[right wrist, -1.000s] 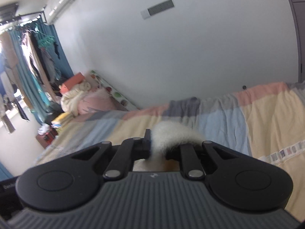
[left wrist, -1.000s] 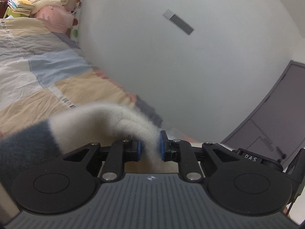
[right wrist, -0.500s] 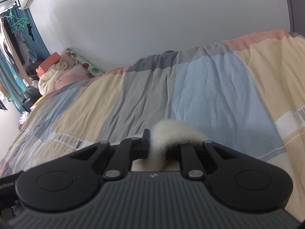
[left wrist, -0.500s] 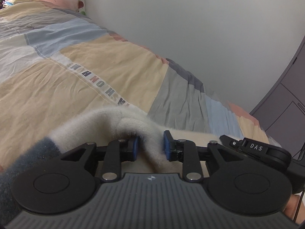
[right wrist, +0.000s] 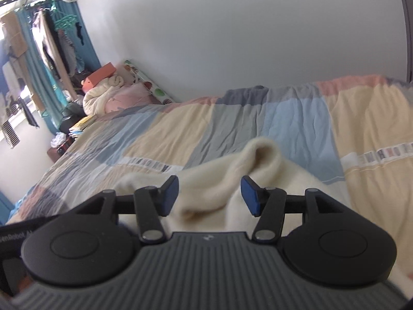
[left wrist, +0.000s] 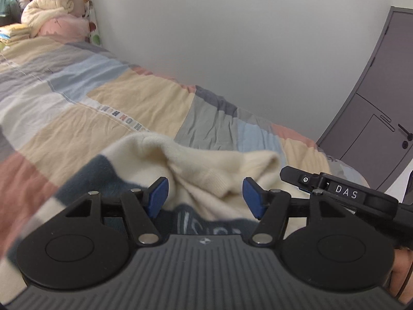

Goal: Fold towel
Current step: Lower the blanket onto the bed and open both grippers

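We see both tools tipped a little downward toward the bed, each pointing along the patchwork quilt toward the white wall. The left tool has its blue pads apart — its jaws have just been opening — and the cream towel lies bunched between and just beyond them, no pad pressing on it. A dark blue band of the towel runs off to the left and under the tool's body. At the right edge of that view the right tool's side, lettered DAS, sits close alongside. From the right wrist view the right tool is likewise spread, its jaws also just opened, with a raised fold of the towel standing between the pads and free of them. The towel rests on the quilt near the edge of the bed. At the far end of the bed a heap of bedding carries an orange box — what is in it we cannot tell
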A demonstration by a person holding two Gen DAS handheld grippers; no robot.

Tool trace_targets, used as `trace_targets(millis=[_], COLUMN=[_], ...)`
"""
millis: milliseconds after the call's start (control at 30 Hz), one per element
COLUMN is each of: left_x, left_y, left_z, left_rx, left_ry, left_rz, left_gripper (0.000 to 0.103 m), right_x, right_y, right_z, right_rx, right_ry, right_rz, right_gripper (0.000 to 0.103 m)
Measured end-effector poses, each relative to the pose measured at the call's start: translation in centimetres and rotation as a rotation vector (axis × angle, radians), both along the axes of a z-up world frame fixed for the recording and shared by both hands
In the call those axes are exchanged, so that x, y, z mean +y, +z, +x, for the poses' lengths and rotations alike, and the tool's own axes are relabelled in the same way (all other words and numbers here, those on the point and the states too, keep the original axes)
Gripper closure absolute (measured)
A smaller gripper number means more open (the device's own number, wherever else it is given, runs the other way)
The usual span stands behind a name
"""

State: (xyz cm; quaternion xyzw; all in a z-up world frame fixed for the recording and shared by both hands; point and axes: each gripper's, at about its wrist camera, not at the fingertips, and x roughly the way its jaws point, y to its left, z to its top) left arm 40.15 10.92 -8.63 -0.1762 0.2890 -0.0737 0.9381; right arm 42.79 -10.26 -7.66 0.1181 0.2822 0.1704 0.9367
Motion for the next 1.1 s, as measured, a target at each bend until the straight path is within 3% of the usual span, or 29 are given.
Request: trace_targets(millis=[267,467,767,1100], left_x=[-0.1,1.4,4.2,7.6], left_y=[4.0,4.7,0.5,-4.5], left_z=[-11.1,-17.6,-22.5,-22.3], left_rx=[-0.039,-0.033,0.080,0.186], left_ry=[0.034,0.083,0.206,0.376], left_rz=[0.008,0.032,0.033,0.027], left_gripper=[0.034,0.034,0.034,0.034], right_x=[0.1,0.3,-0.6,-1.0], right_y=[3.3,4.0,2.3,-2.6], right_z=[-10.2,-16.7,-22.4,-23.7], right_rx=[-0.040,-0.054,-0.054,0.016], right_ry=[0.039,0.083,0.077,0.056], right_rz=[-0.019,-0.065,-0.081,-0.105], right_gripper=[0.047,0.047,0.042,0.041])
